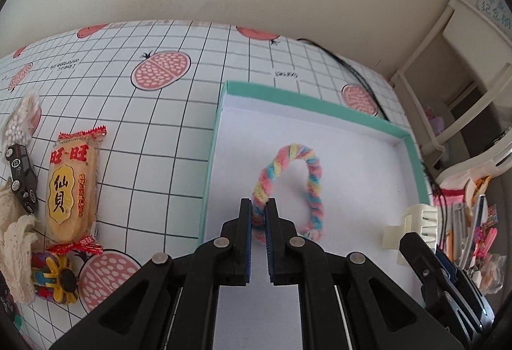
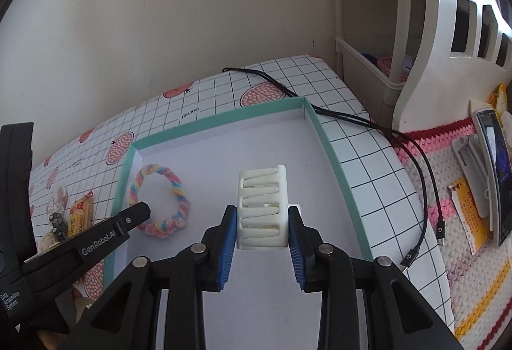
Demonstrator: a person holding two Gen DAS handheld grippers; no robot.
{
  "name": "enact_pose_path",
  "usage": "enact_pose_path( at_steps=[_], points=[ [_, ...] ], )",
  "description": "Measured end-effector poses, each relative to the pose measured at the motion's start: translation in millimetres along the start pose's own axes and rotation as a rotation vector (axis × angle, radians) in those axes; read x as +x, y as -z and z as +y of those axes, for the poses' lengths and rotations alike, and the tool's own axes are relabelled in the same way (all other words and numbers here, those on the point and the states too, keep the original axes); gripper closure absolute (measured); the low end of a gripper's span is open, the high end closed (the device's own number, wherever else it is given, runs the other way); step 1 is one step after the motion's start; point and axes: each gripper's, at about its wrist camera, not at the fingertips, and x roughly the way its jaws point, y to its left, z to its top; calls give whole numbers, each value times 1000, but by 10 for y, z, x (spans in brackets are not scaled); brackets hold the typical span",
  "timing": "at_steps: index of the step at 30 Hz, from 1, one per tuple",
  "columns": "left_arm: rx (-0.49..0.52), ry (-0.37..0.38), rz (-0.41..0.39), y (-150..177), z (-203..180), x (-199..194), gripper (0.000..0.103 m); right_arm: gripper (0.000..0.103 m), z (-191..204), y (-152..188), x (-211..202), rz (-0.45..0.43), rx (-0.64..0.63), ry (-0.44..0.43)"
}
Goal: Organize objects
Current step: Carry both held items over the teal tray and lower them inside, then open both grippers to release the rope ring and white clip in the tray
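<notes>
The left gripper reaches into the teal-rimmed tray, its fingers clamped on the near-left part of the pastel braided ring, which lies on the tray's white floor. The right gripper is beside it over the same tray, its blue-padded fingers pressed against both sides of the cream hair claw; the claw stands with its teeth upward, and whether it touches the tray floor cannot be told. In the right wrist view the ring lies in the tray's left part near the wall, well apart from the claw, with the left gripper's tip at its near edge. In the left wrist view the claw shows at the tray's right side, against the right gripper's black finger. The tray sits on a tabletop covered in a grid-and-fruit print. To the tray's left lie a rice cracker packet, a dark toy car, a bag of cotton swabs, cream lace and a colourful flower toy. A black cable runs across the tabletop past the tray's far right corner, toward a crochet mat that carries a phone.
</notes>
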Motion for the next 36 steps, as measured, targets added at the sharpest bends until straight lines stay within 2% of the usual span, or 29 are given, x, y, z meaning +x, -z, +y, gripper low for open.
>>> enact_pose_path(
  at_steps=[9, 12, 14, 18, 22, 27, 29, 31, 36],
  points=[
    [13, -16, 17, 35, 8, 6, 95, 70, -13, 18, 35, 17, -1, 7],
    [22, -22, 22, 21, -9, -4, 92, 70, -7, 15, 35, 20, -2, 12],
    [27, -23, 24, 21, -12, -28, 81, 70, 0, 8, 20, 19, -4, 10],
    [27, -21, 20, 14, -27, -92, 76, 62, 33, -9, -22, 15, -28, 13],
    [33, -31, 7, 17, -48, -206, 69, 62, 44, -38, -71, 10, -27, 4],
    [52, -59, -23, 15, -70, -374, 65, 62, 35, -73, -155, 0, -26, -3],
    [58, -84, -39, 32, -73, -435, 56, 62, 25, -91, -174, 1, -22, 0],
    [64, -104, -47, 27, -56, -463, 53, 62, 25, -102, -193, 1, -24, 5],
    [54, -128, -51, 49, 22, -524, 45, 49, 46, -109, -207, 2, -36, 8]
  ],
)
